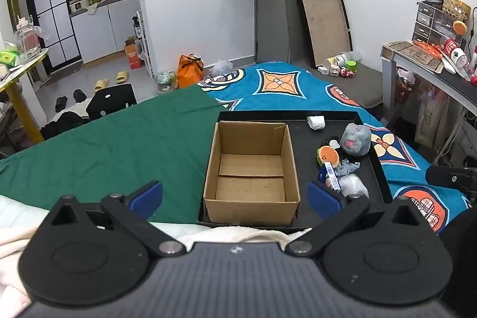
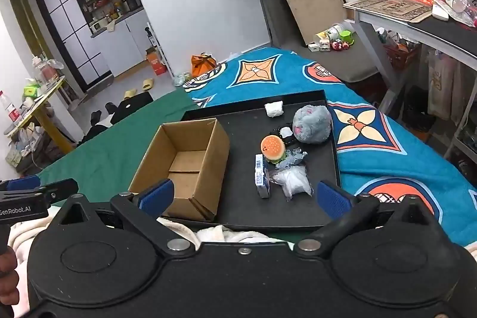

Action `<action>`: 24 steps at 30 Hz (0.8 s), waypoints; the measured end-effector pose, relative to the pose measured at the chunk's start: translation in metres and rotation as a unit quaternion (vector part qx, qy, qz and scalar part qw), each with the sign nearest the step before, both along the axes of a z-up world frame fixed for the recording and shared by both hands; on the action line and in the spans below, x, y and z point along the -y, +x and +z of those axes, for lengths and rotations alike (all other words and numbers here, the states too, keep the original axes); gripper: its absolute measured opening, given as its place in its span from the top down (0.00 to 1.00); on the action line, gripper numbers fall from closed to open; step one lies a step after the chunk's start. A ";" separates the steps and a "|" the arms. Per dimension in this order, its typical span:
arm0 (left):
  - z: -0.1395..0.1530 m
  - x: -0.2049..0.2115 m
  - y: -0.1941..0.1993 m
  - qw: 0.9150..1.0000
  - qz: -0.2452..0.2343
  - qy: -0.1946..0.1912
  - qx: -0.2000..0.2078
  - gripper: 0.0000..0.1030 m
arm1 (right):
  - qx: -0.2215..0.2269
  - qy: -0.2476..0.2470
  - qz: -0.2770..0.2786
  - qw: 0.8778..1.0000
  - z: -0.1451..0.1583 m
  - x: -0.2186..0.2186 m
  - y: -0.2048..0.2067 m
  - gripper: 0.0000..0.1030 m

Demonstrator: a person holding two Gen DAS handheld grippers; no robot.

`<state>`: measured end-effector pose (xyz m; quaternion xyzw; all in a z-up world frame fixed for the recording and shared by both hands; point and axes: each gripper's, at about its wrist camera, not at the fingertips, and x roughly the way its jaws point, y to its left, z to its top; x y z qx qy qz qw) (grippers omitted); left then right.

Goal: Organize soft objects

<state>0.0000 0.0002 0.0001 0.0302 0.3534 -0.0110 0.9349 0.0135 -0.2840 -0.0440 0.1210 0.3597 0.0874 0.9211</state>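
Both grippers: left gripper (image 1: 235,195) and right gripper (image 2: 244,197) spread wide, holding nothing.
Box (image 2: 184,160): empty, ahead-left of the right gripper, on the tray (image 2: 298,213).
Plush (image 2: 311,124): farther ahead-right; likely light, squashy; pinch across its middle.
Burger (image 2: 272,148): likely soft; grip its sides.
Bag (image 2: 293,182): probably slippery, contents unclear.
Hidden: dark item behind the burger; tray's near edge.

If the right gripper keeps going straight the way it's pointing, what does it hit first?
Probably the clear plastic bag on the black tray, beside the blue-and-white packet. The right gripper is open and empty; depth is uncertain.
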 end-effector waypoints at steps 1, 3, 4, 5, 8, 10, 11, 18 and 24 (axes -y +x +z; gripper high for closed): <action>0.000 0.000 0.000 1.000 0.002 -0.002 0.001 0.00 | 0.001 0.005 0.001 1.000 0.000 0.000 0.000 0.00; 0.000 -0.001 0.000 1.000 0.005 -0.007 0.001 0.00 | 0.000 0.015 0.005 1.000 0.000 0.001 0.000 0.00; 0.000 0.000 0.000 1.000 0.005 -0.007 0.000 0.00 | -0.002 0.020 0.005 1.000 -0.001 0.002 0.001 0.00; 0.000 -0.004 0.000 1.000 0.003 -0.016 0.004 0.00 | -0.003 0.020 0.004 1.000 -0.001 0.003 0.002 0.00; -0.007 0.003 -0.001 1.000 0.002 -0.008 0.000 0.00 | -0.003 0.012 -0.002 1.000 -0.004 0.005 0.000 0.00; -0.008 0.004 0.001 1.000 0.002 -0.009 0.000 0.00 | -0.003 0.010 -0.005 1.000 -0.002 0.004 -0.001 0.00; -0.012 0.005 0.004 1.000 0.002 -0.010 -0.001 0.00 | -0.001 0.008 -0.008 1.000 -0.002 0.004 -0.003 0.00; -0.003 -0.002 0.003 1.000 0.001 -0.013 -0.004 0.00 | 0.001 -0.004 -0.009 1.000 -0.002 0.001 -0.003 0.00; -0.005 -0.002 0.003 1.000 0.002 -0.015 -0.005 0.00 | -0.001 -0.024 -0.004 1.000 -0.001 -0.005 -0.002 0.00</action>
